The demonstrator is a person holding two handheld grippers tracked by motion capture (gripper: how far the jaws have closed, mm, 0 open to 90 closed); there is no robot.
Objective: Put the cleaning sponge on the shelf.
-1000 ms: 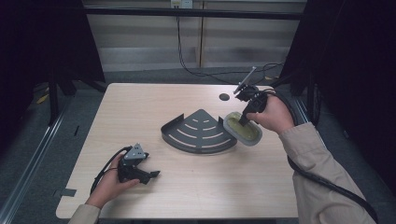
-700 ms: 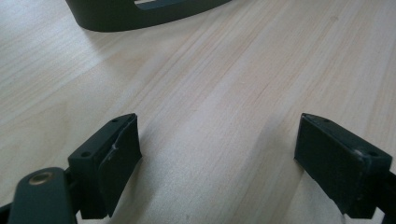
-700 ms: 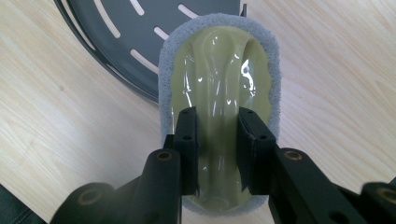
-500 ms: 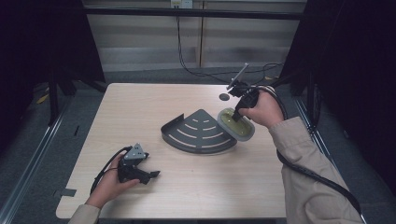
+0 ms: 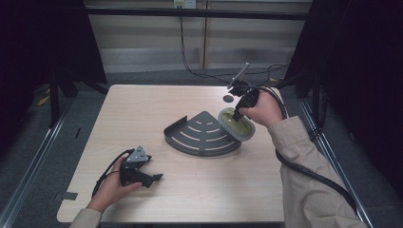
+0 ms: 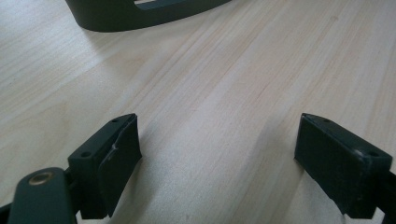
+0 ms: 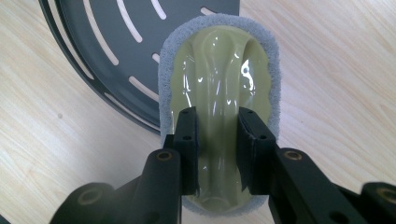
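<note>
A dark grey fan-shaped slotted tray (image 5: 202, 134) (image 7: 116, 46) lies in the middle of the table. My right gripper (image 5: 238, 115) (image 7: 218, 151) is shut on the raised grip of a yellow-green scrub pad with a grey sponge rim (image 5: 236, 124) (image 7: 219, 93). The pad hangs over the tray's right edge. My left gripper (image 5: 153, 179) (image 6: 219, 163) rests on the table at the front left, open, with bare wood between its jaws. In the left gripper view, the tray's curved wall (image 6: 140, 11) shows at the top.
The light wooden table (image 5: 142, 114) has a small dark round disc (image 5: 228, 98) near its back right. Cables trail from both grippers; black ones hang behind the table. Dark frame posts stand at both sides.
My right gripper has carried the scrub pad left, from beside the tray to over its right edge. The left hand has stayed put.
</note>
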